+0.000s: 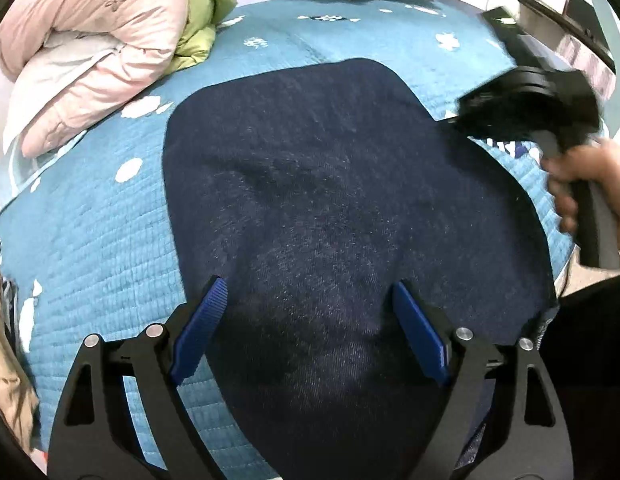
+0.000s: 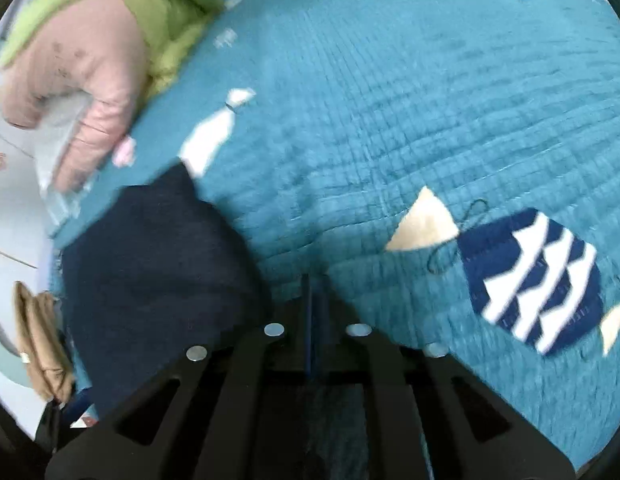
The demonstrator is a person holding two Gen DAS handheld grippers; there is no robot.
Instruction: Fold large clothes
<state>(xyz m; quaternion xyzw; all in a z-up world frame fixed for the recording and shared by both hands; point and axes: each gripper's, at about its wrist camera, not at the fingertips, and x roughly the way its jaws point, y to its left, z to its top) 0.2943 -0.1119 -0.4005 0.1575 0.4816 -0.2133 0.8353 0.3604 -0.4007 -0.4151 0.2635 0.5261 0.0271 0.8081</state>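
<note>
Navy garment (image 1: 342,208) laid flat on teal quilt (image 1: 102,240), long axis running away from left gripper (image 1: 310,332). Left gripper poised directly above near end, jaws spread wide, nothing gripped. Right gripper (image 2: 315,300) nearly closed, empty, positioned off garment's right edge; left judged nearer.

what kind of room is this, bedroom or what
Most likely a bedroom: the dark navy garment lies on a teal quilted bedspread with fish motifs, and folded pink and green padded bedding is piled at its far edge.
</note>
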